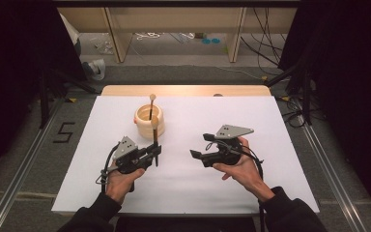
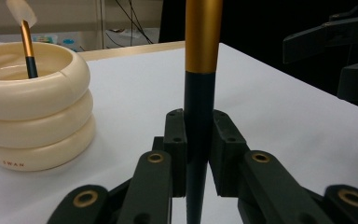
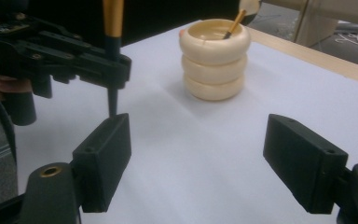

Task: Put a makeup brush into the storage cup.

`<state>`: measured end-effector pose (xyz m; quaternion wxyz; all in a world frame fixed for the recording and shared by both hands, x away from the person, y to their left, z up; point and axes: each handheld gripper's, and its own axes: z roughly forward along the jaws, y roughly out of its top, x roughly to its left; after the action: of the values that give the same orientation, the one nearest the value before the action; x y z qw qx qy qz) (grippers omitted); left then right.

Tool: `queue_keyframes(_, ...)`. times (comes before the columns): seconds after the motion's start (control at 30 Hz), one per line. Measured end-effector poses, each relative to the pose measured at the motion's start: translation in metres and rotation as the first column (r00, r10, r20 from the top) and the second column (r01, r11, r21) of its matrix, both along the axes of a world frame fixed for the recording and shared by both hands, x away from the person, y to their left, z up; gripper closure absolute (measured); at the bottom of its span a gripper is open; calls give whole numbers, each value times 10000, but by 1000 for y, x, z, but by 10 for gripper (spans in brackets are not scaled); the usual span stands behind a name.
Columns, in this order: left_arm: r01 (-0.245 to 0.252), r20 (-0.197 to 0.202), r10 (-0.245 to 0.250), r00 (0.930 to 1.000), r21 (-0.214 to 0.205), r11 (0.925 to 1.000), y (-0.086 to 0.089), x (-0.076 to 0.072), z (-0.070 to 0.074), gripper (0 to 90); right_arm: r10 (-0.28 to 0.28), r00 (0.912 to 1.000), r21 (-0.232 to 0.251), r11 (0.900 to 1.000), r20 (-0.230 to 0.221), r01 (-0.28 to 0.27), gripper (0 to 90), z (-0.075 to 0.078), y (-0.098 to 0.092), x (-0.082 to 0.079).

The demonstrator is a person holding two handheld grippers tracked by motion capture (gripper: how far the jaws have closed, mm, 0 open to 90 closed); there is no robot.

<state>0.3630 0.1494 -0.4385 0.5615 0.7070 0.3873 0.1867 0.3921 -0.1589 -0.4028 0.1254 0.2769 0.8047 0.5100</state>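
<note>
Now, held brush: the left gripper (image 1: 150, 153) is clenched on a makeup brush (image 1: 154, 140), pads on its dark handle below the gold ferrule (image 2: 203, 32); the brush stands upright, its pointed tail just above the white tabletop (image 1: 198, 183).
Why upright: likely so the tail can go straight down into the holder without tipping it.
Holder: a cream ribbed brush cup (image 1: 149, 121) stands near the table's far edge, just beyond the left gripper; a second brush (image 1: 151, 107) leans inside against the rim.
Right gripper: the right gripper (image 1: 198, 154) is released, jaws wide apart and nothing between them, hovering near the held brush but apart from it.
Why apart: seemingly it leaves the brush to the left side.
Edges: the cup sits inboard of the wooden far edge (image 1: 186, 90), with bare table all round.
Open room: the path from brush to cup is short and unobstructed; the leaning brush takes one side of the opening, so the freer side looks safer.
</note>
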Motion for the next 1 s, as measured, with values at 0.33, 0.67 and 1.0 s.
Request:
queue_keyframes(0.33,-82,4,82,10000,-20,10000,1,-1,0,783,-384,9993,320,9987,-7,384,228,-6,-17,-4)
queue_keyframes(0.67,-234,59,233,9997,78,9997,5,1,1,783,-627,9980,327,9975,-58,629,207,-11,-23,-7)
queue_keyframes(1.0,-439,-4,439,9990,-129,9990,9,6,4,783,-898,9960,147,9958,-49,898,201,-14,-36,-13)
